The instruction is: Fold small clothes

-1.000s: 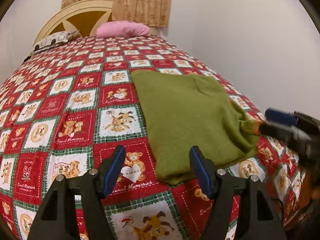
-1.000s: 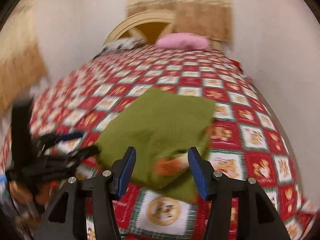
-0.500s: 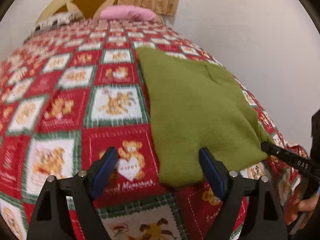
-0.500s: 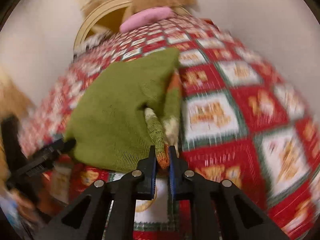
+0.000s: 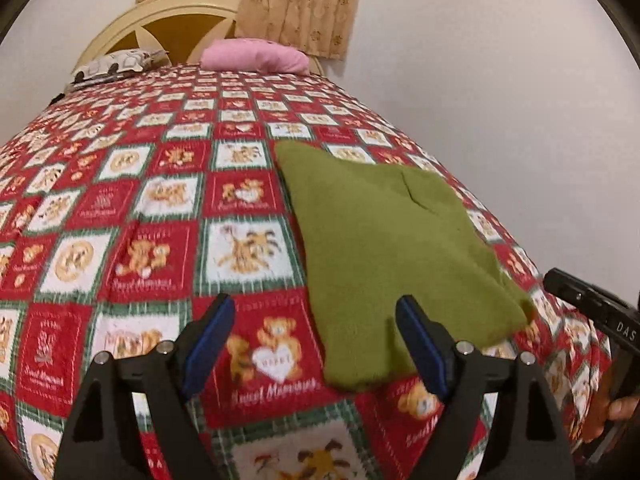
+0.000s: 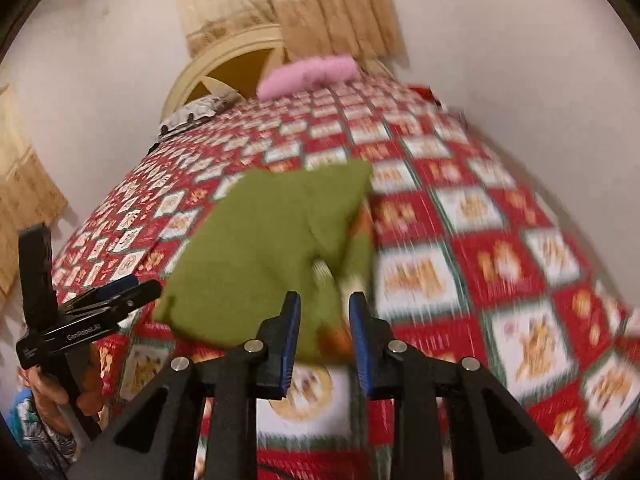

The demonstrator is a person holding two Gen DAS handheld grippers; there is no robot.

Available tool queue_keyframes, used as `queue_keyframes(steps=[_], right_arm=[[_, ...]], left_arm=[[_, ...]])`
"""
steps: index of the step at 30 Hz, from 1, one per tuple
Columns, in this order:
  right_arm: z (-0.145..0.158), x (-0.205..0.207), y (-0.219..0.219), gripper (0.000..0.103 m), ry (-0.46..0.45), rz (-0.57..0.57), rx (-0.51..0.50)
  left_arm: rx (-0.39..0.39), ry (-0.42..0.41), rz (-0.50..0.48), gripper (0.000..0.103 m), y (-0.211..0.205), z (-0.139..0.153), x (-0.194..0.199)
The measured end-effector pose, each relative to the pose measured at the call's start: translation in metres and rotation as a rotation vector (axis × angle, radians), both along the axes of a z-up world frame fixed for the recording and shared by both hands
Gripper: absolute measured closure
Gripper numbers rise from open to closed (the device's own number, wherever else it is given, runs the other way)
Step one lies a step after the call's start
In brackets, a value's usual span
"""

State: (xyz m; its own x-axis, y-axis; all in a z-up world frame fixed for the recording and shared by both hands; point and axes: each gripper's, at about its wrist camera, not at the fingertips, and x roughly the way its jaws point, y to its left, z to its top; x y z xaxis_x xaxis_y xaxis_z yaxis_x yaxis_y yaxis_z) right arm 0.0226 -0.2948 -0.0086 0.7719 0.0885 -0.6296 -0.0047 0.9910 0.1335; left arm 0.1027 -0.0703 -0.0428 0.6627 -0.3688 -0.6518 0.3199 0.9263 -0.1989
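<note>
A small olive-green knitted top (image 5: 384, 248) lies folded flat on the bed's right side, its near corner beside my left gripper's right finger. My left gripper (image 5: 312, 340) hovers open over the bedspread with nothing between its pads. In the right wrist view the same top (image 6: 272, 240) is blurred by motion. My right gripper (image 6: 325, 308) stands at its near edge, jaws opening, a narrow gap between the pads. An orange cuff (image 6: 340, 336) and green cloth lie in that gap, not pinched. Each gripper shows in the other's view: the right gripper (image 5: 592, 312) and the left gripper (image 6: 112, 296).
The red, white and green teddy-bear bedspread (image 5: 160, 208) covers the whole bed. A pink pillow (image 5: 256, 56) and a patterned pillow (image 5: 116, 64) lie by the cream headboard (image 5: 168, 12). A white wall (image 5: 500, 100) runs close along the bed's right side.
The right gripper closed on the top's orange-cuffed sleeve half a second ago and its jaws have since parted. The left gripper widened and drew back a little from the top.
</note>
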Motion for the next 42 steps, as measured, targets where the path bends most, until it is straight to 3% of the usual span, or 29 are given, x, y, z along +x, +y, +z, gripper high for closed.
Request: queue_keyframes(steps=[3, 5, 8, 11, 13, 17, 19, 22, 23, 25, 26, 27, 30, 33, 35, 37, 42], right_arm=[[-0.002, 0.03, 0.018, 0.077, 0.003, 0.043, -0.046], [-0.014, 0.051, 0.024, 0.078, 0.051, 0.079, -0.051], [-0.047, 0.078, 0.015, 0.103, 0.159, 0.036, -0.088], [-0.057, 0.081, -0.023, 0.103, 0.151, -0.016, 0.158], [-0.056, 0.08, -0.032, 0.103, 0.152, -0.026, 0.218], [-0.054, 0.065, -0.041, 0.103, 0.152, -0.03, 0.268], [-0.047, 0.051, -0.042, 0.1, 0.154, -0.066, 0.214], [-0.028, 0.038, -0.048, 0.099, 0.078, -0.061, 0.217], [-0.024, 0.038, -0.052, 0.095, 0.061, -0.065, 0.229], [-0.015, 0.046, -0.059, 0.06, 0.029, -0.079, 0.259], [-0.013, 0.053, -0.062, 0.028, 0.016, -0.087, 0.263], [-0.012, 0.06, -0.063, 0.02, -0.002, -0.09, 0.257], [-0.022, 0.102, -0.059, 0.02, 0.053, -0.049, 0.212], [-0.039, 0.137, -0.057, 0.02, 0.114, -0.015, 0.173], [-0.055, 0.154, -0.057, 0.02, 0.151, 0.01, 0.172], [-0.074, 0.163, -0.058, 0.02, 0.172, 0.058, 0.227], [-0.078, 0.158, -0.05, 0.02, 0.146, 0.135, 0.231]], left_arm=[[0.026, -0.012, 0.026, 0.018, -0.008, -0.003, 0.01], [0.056, 0.004, 0.039, 0.018, -0.014, -0.012, 0.017], [0.061, 0.029, 0.042, 0.016, -0.016, -0.024, 0.02], [0.065, 0.03, 0.027, 0.011, -0.015, -0.028, 0.018], [0.07, 0.032, 0.025, 0.008, -0.012, -0.027, 0.019], [0.016, 0.087, -0.018, 0.008, 0.001, -0.023, 0.022], [-0.004, 0.098, -0.029, 0.009, 0.009, -0.018, 0.025], [-0.053, 0.073, -0.01, 0.009, 0.017, -0.004, 0.037], [-0.066, 0.061, -0.001, 0.009, 0.018, 0.001, 0.043], [-0.075, 0.051, 0.021, 0.009, 0.014, 0.008, 0.058], [-0.086, 0.055, 0.028, 0.009, 0.01, 0.01, 0.068], [-0.099, 0.069, 0.028, 0.009, 0.005, 0.009, 0.078], [-0.155, 0.15, 0.025, 0.011, -0.006, -0.003, 0.104], [-0.213, 0.256, 0.008, 0.027, -0.02, -0.027, 0.127], [-0.228, 0.29, -0.001, 0.026, -0.026, -0.047, 0.131], [-0.236, 0.236, -0.022, 0.025, -0.024, -0.05, 0.125], [-0.239, 0.193, -0.05, 0.026, -0.023, -0.053, 0.119]])
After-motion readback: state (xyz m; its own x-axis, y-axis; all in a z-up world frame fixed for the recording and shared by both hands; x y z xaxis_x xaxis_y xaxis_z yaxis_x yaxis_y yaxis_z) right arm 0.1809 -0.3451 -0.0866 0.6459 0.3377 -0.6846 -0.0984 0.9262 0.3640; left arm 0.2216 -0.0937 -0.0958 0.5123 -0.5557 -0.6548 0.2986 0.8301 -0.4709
